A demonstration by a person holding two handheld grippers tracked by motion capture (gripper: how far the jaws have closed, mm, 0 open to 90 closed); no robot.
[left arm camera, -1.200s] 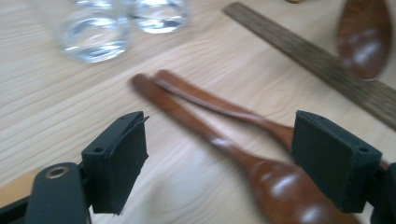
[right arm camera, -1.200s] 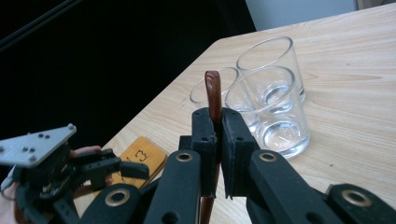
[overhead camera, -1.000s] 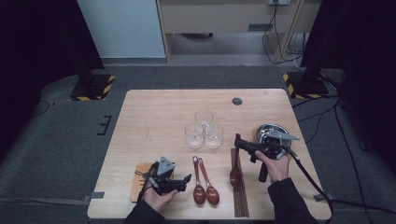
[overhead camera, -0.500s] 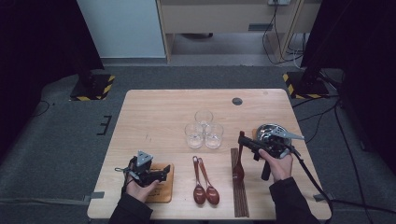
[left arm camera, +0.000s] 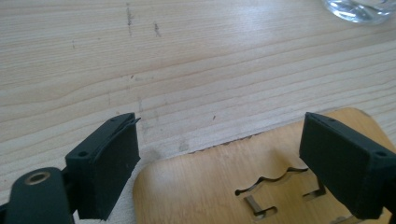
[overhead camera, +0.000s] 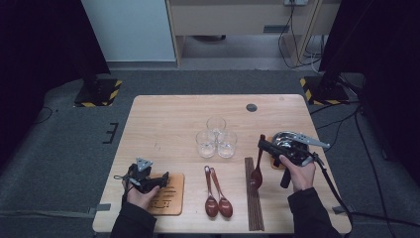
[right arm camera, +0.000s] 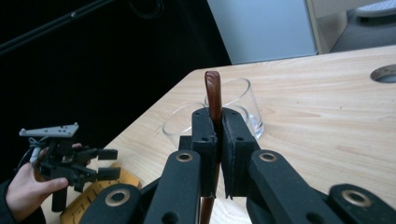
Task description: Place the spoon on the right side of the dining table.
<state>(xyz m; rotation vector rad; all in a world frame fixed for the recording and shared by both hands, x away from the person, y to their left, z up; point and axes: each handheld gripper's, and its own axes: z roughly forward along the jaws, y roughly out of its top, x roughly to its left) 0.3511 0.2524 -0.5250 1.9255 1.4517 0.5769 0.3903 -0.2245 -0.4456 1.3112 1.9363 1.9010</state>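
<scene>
Surface: light wooden table (overhead camera: 168,119), pale grain, faint dark scuffs in the left gripper view, round dark grommet hole (overhead camera: 251,107) near far edge. Set on grey carpeted floor (overhead camera: 64,144). Beyond far edge: pale panel (overhead camera: 129,29) and wooden cabinet (overhead camera: 237,20); cables trailing at far right; two black stands on yellow-and-black striped bases (overhead camera: 96,92) flanking the table. Surroundings dark on both sides.

On table: three clear glasses (overhead camera: 216,137) clustered at centre, touching or nearly so. Two brown spoons (overhead camera: 216,194) side by side near front edge, bowls toward the person. Dark strip of chopsticks (overhead camera: 253,198) just right of them. Wooden coaster (overhead camera: 168,193) with cut-out slots at front left.

Left gripper (overhead camera: 163,178) held low over coaster's left part, pointing right. Jaws spread, just been opening, nothing between pads; coaster's rounded corner and bare table seen between them in the left gripper view.

Right gripper (overhead camera: 261,145) at front right, pointing left toward glasses. Jaws pressed together, pinching handle of a brown spoon (right arm camera: 213,93); handle tip standing above pads in the right gripper view. Spoon's bowl hanging down over chopsticks' far end in the high view, contact with table not discernible.
</scene>
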